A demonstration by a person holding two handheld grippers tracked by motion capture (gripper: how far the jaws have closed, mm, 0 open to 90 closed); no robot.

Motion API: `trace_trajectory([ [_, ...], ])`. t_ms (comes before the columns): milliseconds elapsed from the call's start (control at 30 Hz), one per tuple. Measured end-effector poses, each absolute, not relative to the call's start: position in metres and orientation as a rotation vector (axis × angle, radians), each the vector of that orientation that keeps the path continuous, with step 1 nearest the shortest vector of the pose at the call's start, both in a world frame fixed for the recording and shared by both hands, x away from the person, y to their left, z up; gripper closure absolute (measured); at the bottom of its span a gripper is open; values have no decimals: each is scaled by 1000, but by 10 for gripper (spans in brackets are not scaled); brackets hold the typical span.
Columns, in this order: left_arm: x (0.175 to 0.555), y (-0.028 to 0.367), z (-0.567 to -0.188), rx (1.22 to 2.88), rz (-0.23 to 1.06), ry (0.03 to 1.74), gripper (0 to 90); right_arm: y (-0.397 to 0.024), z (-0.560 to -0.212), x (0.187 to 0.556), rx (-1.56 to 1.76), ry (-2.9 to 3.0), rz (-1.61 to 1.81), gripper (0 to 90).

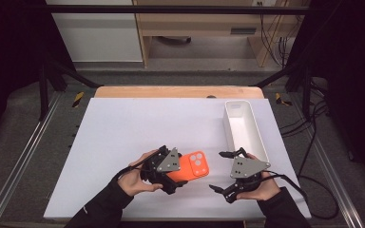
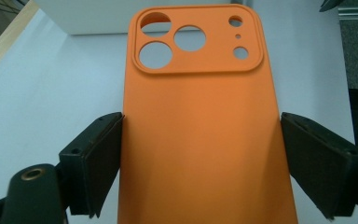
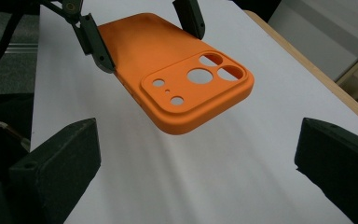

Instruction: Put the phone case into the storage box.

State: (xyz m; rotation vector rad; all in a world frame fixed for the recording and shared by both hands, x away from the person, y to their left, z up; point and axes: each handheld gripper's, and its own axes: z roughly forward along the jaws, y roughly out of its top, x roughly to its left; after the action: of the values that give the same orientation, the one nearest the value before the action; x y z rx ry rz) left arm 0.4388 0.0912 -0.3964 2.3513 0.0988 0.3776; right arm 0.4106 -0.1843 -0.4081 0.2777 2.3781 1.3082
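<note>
An orange phone case (image 1: 197, 165) with its camera cut-outs facing up hangs a little above the white sheet (image 1: 133, 128). My left gripper (image 1: 177, 170) is shut on the case's two long sides near its lower end. In the left gripper view the case (image 2: 200, 140) runs up between the two black pads (image 2: 105, 158), which press on its edges. My right gripper (image 1: 217, 171) stands open just to the right of the case, with nothing between its jaws. In the right gripper view the case (image 3: 168, 70) floats ahead of the open gripper (image 3: 198, 140), held by the left gripper (image 3: 144, 35).
A long white bin (image 1: 228, 124) stands at the right side of the sheet, just beyond my right hand. The wooden table edge (image 1: 171, 91) runs along the back. Black cables trail off to the right.
</note>
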Motion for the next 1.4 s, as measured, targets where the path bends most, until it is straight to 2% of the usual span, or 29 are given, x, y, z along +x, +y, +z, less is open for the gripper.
trace_trajectory([
  [833,434,92,-385,2379,433,-57,151,-175,-401,408,98,2424,1193,6],
  [1400,429,87,-383,2373,425,-126,152,-168,-397,411,-28,2429,1152,6],
])
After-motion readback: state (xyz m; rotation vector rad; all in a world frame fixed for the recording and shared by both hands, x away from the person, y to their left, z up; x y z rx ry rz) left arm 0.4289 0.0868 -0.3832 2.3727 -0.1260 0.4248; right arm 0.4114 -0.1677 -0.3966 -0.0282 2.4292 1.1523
